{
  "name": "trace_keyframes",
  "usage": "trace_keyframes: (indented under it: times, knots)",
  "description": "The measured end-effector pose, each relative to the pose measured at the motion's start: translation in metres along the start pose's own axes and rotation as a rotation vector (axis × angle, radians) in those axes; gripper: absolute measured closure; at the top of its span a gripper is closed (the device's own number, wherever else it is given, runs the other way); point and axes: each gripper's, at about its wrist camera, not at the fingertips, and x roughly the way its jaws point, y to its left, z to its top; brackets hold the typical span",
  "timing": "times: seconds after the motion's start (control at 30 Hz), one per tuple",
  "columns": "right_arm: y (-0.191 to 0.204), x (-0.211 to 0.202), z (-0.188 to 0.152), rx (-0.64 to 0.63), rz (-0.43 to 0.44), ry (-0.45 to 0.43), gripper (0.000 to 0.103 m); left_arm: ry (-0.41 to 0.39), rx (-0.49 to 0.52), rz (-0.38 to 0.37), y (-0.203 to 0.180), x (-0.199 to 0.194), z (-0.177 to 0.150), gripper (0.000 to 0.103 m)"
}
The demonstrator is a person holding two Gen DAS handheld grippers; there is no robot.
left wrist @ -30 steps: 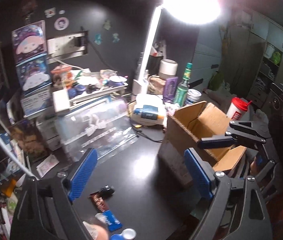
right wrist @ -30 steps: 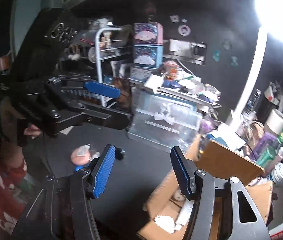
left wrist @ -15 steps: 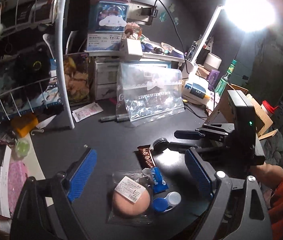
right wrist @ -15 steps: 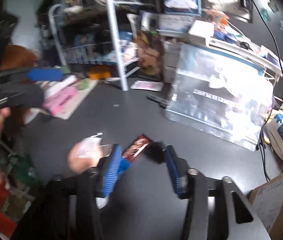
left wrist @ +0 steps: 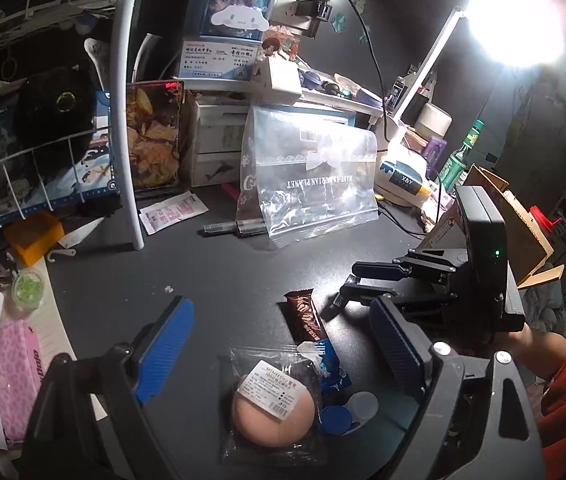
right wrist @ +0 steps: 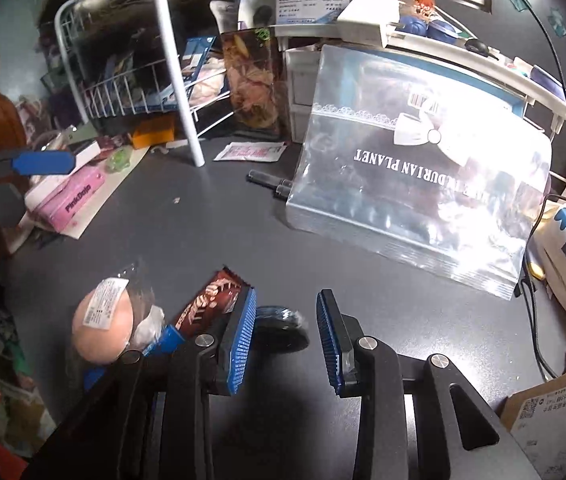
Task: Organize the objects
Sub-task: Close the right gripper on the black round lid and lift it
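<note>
Jaws of the right gripper (right wrist: 285,334) have just been closing and are standing narrowly apart around a small black object (right wrist: 279,322) lying on the dark desk (right wrist: 211,236); contact is unclear. The left gripper (left wrist: 279,344) is hanging wide open, holding nothing, above the packaged sponge (left wrist: 273,408) beside the brown snack bar (left wrist: 305,318)

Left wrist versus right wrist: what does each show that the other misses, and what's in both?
Left wrist only: the green bottle and the lamp's glowing head. Right wrist only: a small dark round thing between the pads of the right gripper, whose jaws have just been closing, not clearly pinching yet. Both: the brown snack bar, the wrapped peach sponge and the clear zip bag.
</note>
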Motion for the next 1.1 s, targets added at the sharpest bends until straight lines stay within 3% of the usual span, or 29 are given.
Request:
trace_keyframes:
  times: [0.4, 0.6, 1.1]
  knots:
    - [0.007, -0.015, -0.020, -0.046, -0.052, -0.014, 0.075, 0.005, -0.009, -0.004, -0.003, 0.001, -0.002, 0.015]
    - [0.004, -0.015, -0.029, -0.045, -0.075, 0.004, 0.068, 0.003, -0.006, -0.015, -0.006, 0.001, -0.001, 0.015]
    - [-0.003, -0.005, -0.039, -0.028, -0.084, 0.061, 0.068, 0.053, 0.020, -0.059, -0.018, 0.012, -0.004, 0.015]
